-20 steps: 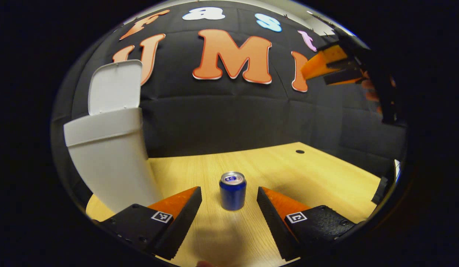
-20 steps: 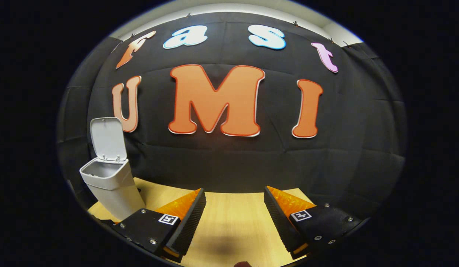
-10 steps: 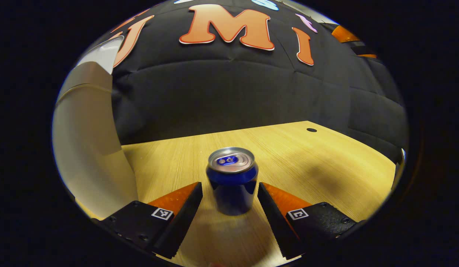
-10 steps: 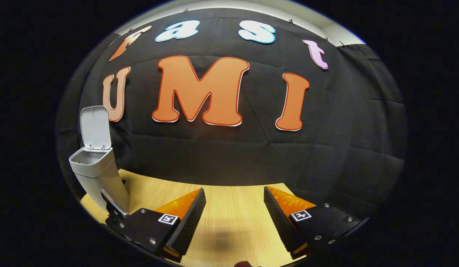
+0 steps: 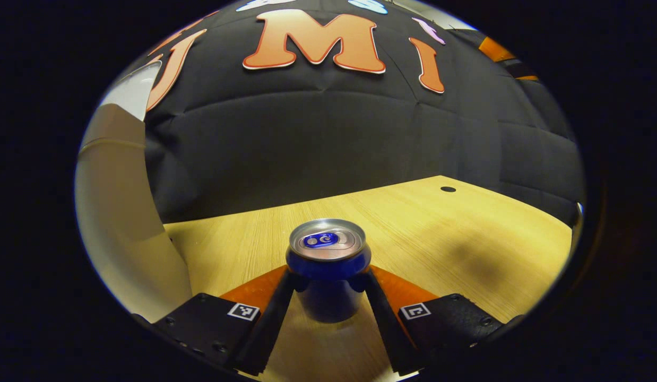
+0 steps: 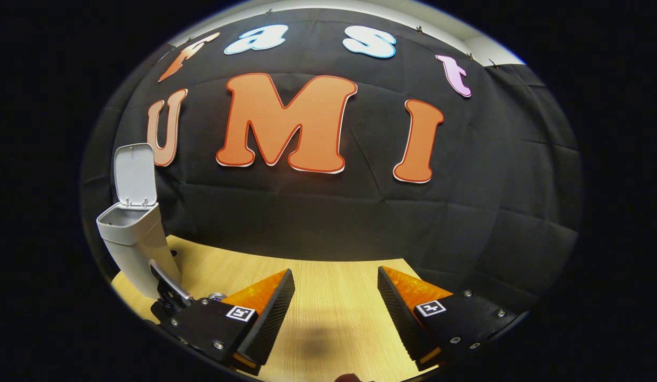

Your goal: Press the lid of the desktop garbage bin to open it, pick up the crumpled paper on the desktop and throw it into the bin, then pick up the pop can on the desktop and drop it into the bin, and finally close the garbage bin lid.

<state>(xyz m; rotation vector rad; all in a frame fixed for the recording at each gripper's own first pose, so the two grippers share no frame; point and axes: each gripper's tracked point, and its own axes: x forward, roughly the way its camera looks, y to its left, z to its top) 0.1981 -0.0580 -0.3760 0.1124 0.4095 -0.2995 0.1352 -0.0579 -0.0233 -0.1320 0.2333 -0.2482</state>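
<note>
The left gripper [image 5: 328,297] pinches the upright blue pop can [image 5: 328,265] between both fingers on the wooden worktop [image 5: 440,233]. The white bin [image 6: 135,239] stands at nine o'clock, lid [image 6: 133,172] raised. The right gripper [image 6: 334,307] hangs with fingers spread, holding nothing.

Left gripper [image 5: 328,297] down low, level, pointing straight ahead at 12 o'clock. My read: both fingers pressed flat on pop can [image 5: 328,265], one at its 9 o'clock side, one at 3, contact just under top rim.

Right gripper [image 6: 336,307] up a bit higher, jaws spread wide, nothing between fingers. In right gripper view, bit of left gripper's body pokes in around 8 o'clock.
</note>
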